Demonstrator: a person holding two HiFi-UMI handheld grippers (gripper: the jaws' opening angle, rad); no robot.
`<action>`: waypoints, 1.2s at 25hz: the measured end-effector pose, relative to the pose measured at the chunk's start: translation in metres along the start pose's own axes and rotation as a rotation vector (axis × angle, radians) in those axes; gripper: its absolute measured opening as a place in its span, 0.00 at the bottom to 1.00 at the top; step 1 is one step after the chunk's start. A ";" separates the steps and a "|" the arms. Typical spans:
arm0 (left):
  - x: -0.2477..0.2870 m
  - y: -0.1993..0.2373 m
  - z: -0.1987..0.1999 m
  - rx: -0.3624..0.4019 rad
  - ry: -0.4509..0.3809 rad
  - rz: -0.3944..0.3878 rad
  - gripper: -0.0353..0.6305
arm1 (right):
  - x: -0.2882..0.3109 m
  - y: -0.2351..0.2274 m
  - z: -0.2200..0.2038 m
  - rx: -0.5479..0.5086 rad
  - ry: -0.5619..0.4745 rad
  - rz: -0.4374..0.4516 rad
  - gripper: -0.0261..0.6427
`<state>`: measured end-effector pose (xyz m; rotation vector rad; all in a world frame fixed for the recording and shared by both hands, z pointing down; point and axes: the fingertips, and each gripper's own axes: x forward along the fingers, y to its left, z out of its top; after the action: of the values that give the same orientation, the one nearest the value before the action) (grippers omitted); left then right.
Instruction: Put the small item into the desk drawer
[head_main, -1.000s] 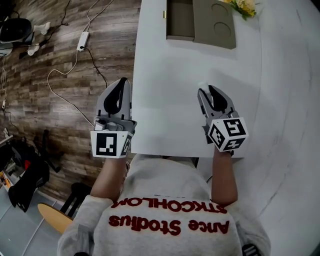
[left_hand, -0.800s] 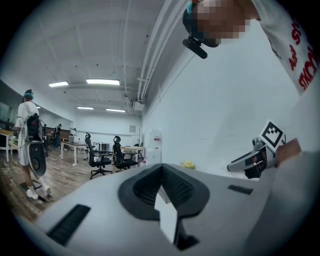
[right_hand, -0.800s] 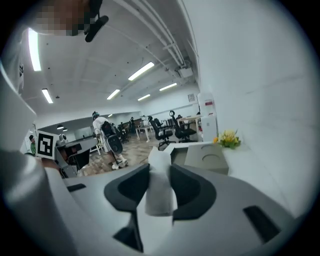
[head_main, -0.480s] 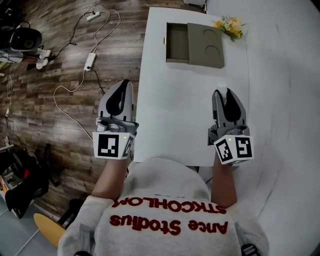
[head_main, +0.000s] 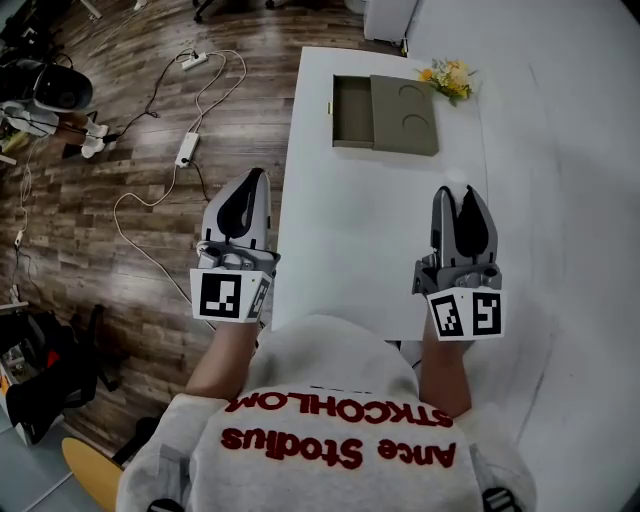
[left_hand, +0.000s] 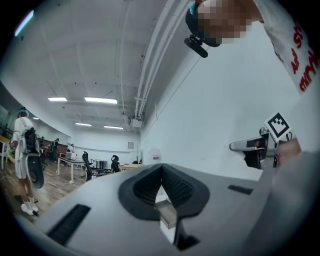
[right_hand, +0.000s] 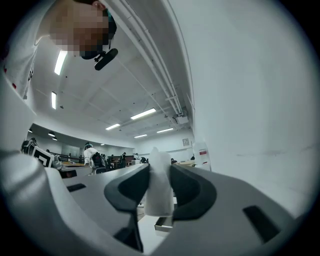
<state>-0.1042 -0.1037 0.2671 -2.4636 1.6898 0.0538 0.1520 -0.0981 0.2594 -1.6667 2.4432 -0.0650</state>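
A small white item (right_hand: 160, 187) sits pinched between the dark pads of my right gripper (right_hand: 160, 167). In the head view that gripper (head_main: 458, 195) hovers over the near right part of the white desk (head_main: 370, 230) and points up it. An olive drawer unit (head_main: 405, 115) stands at the desk's far end, its drawer (head_main: 352, 108) pulled out to the left and showing an empty inside. My left gripper (head_main: 254, 180) hangs off the desk's left edge, over the floor. Its tips (left_hand: 161, 167) meet with nothing between them.
A small bunch of yellow flowers (head_main: 447, 78) lies beside the drawer unit at the far right corner. Cables and a power strip (head_main: 187, 148) trail over the wooden floor to the left. A white wall (head_main: 570, 200) runs along the desk's right side.
The right gripper has turned to point straight up the desk, still holding the white item. The head view has lifted, so the drawer unit looks smaller and farther. The left gripper has barely moved.
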 end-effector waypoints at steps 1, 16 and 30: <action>-0.001 0.000 0.000 0.001 0.001 0.001 0.06 | 0.000 0.002 0.002 0.002 -0.007 0.004 0.24; 0.002 0.010 -0.012 -0.009 0.025 0.024 0.06 | 0.019 0.009 -0.010 0.015 0.043 0.042 0.24; 0.057 0.025 -0.063 -0.026 0.091 0.040 0.06 | 0.091 -0.011 -0.067 0.072 0.178 0.117 0.24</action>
<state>-0.1107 -0.1741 0.3201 -2.4858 1.7859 -0.0322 0.1185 -0.1909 0.3156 -1.5459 2.6277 -0.2940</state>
